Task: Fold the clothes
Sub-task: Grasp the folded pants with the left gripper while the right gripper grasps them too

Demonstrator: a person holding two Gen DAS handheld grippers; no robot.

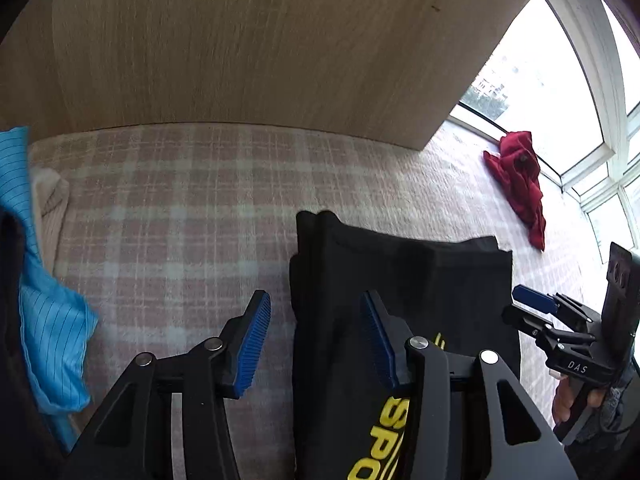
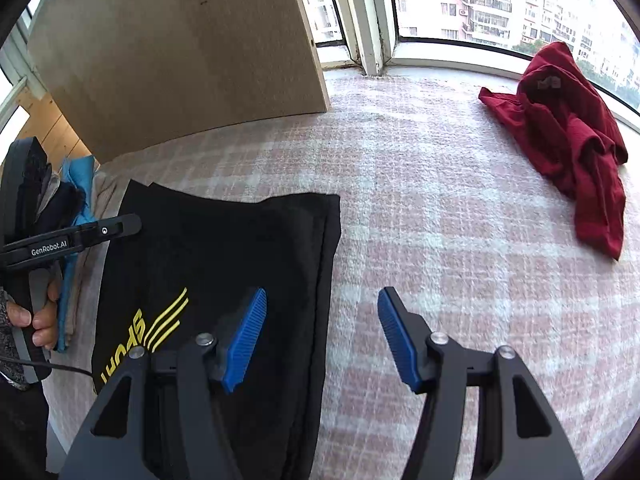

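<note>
A black garment with yellow lettering (image 1: 404, 304) lies folded flat on the pink checked cover (image 1: 180, 216); it also shows in the right wrist view (image 2: 224, 256). My left gripper (image 1: 316, 320) is open and empty, straddling the garment's left edge. My right gripper (image 2: 322, 320) is open and empty, straddling the garment's right edge; it also shows from the side in the left wrist view (image 1: 532, 304). The left gripper shows at the left of the right wrist view (image 2: 120, 226). A crumpled red garment (image 2: 568, 140) lies by the window; it also shows in the left wrist view (image 1: 520, 184).
A wooden panel (image 1: 248, 48) stands behind the cover. A blue striped cloth (image 1: 48, 312) and beige fabric (image 1: 50, 204) lie at the left edge. Windows (image 2: 500, 4) run along the far side. The checked cover (image 2: 460, 240) stretches between the black and red garments.
</note>
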